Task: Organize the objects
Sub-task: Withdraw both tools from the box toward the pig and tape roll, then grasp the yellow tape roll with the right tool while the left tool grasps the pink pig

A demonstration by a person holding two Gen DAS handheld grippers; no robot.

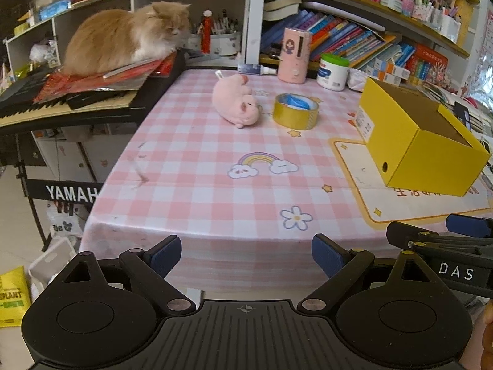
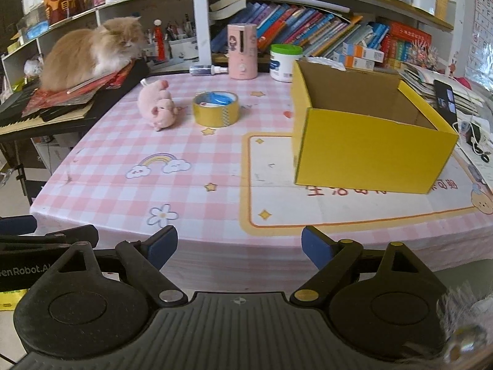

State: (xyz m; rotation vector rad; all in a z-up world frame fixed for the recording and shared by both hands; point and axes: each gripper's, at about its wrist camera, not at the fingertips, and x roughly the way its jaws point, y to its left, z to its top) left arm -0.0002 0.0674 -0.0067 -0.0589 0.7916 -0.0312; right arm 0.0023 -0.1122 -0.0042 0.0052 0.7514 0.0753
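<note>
Soft pink plush pig (image 2: 158,108) lies beside a glossy yellow tape roll (image 2: 215,109) on the pink gingham tablecloth (image 2: 123,191). Open yellow cardboard box (image 2: 369,151) stands right. Left gripper (image 1: 246,254) and right gripper (image 2: 239,246) gape wide, empty, at the near edge.

A table covered with a pink-and-white checked cloth (image 2: 191,185), printed with a rainbow, a flower and stars, carries several things. A pink plush pig (image 2: 158,106) lies on its side near the far left, just beside a roll of yellow tape (image 2: 215,114) lying flat. An open yellow cardboard box (image 2: 366,154) stands to the right, with a pink cylinder (image 2: 242,51), a white green-lidded tub (image 2: 285,63) and a small bottle on its side (image 2: 205,69) along the far edge.
</note>
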